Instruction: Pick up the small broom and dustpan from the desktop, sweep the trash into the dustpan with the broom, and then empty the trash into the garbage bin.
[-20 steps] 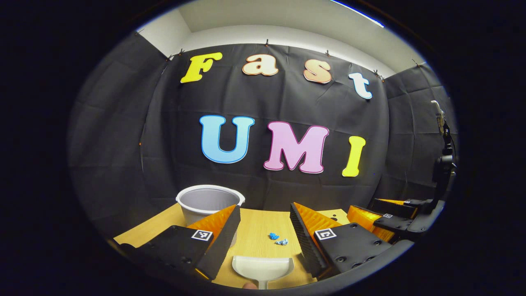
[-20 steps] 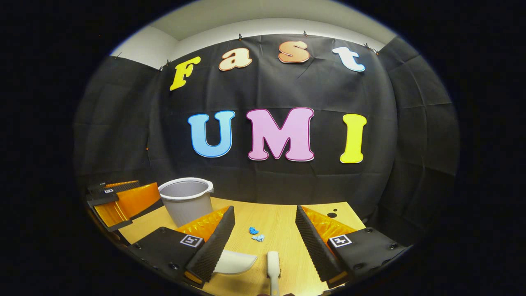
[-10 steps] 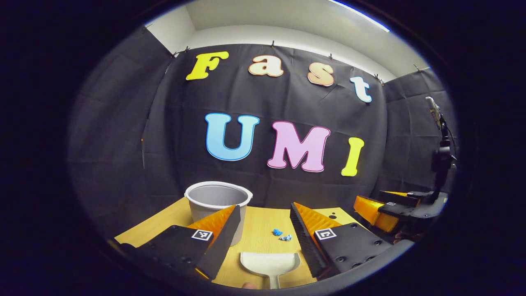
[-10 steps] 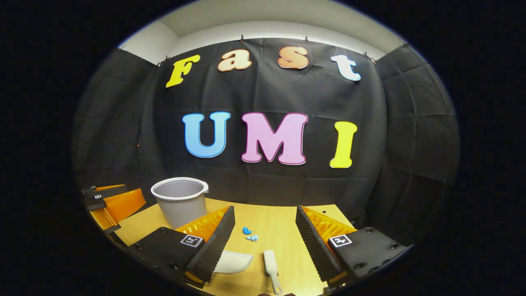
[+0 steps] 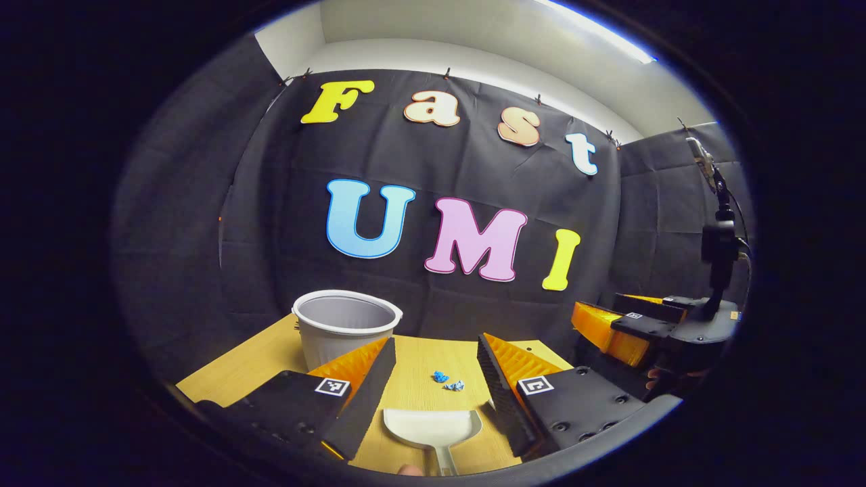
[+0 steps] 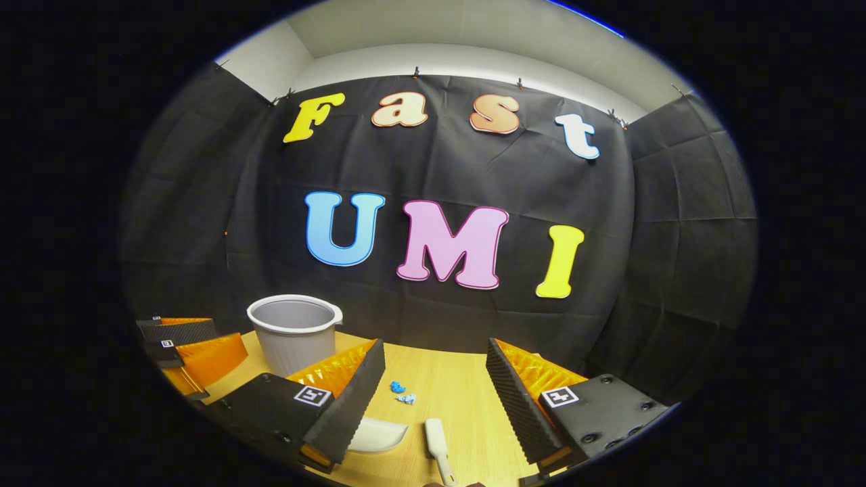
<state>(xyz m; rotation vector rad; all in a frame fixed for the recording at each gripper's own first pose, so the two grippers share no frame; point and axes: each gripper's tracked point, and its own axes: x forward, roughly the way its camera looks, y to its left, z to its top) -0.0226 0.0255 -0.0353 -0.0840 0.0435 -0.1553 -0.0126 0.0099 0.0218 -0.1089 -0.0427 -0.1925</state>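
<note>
1. My left gripper [image 5: 433, 365] is spread wide, with nothing between its fingers and nothing touching them. It hangs above the wooden desktop [image 5: 264, 358].
2. My right gripper [image 6: 436, 368] is just as wide open and holds nothing. It too is up off the desktop [image 6: 467, 385].
3. In the left gripper view the white dustpan [image 5: 433, 427] lies flat on the desktop, low between my fingers, mouth facing the wall and handle running toward me.
4. In the right gripper view the dustpan [image 6: 379, 435] is half hidden behind my left-hand finger. The small white broom [image 6: 437, 439] lies just beside it on the right, apart from it, handle toward me.
5. The trash, two small blue crumpled scraps [image 5: 447, 381], sits just beyond the dustpan's mouth in the left gripper view. In the right gripper view the scraps [image 6: 402, 393] lie ahead of both tools, nearer the dustpan.
6. The grey garbage bin [image 5: 346, 331] stands upright at the far left of the desktop, near the wall; I see it in the right gripper view [image 6: 295, 331] too, its mouth open.
7. The left gripper view catches my right gripper [image 5: 629, 331] off at the right edge, held off the table's side. The right gripper view shows my left gripper [image 6: 193, 345] at the left edge, beside the bin.
8. Count: one dustpan, one broom, one bin, two scraps, two grippers.
</note>
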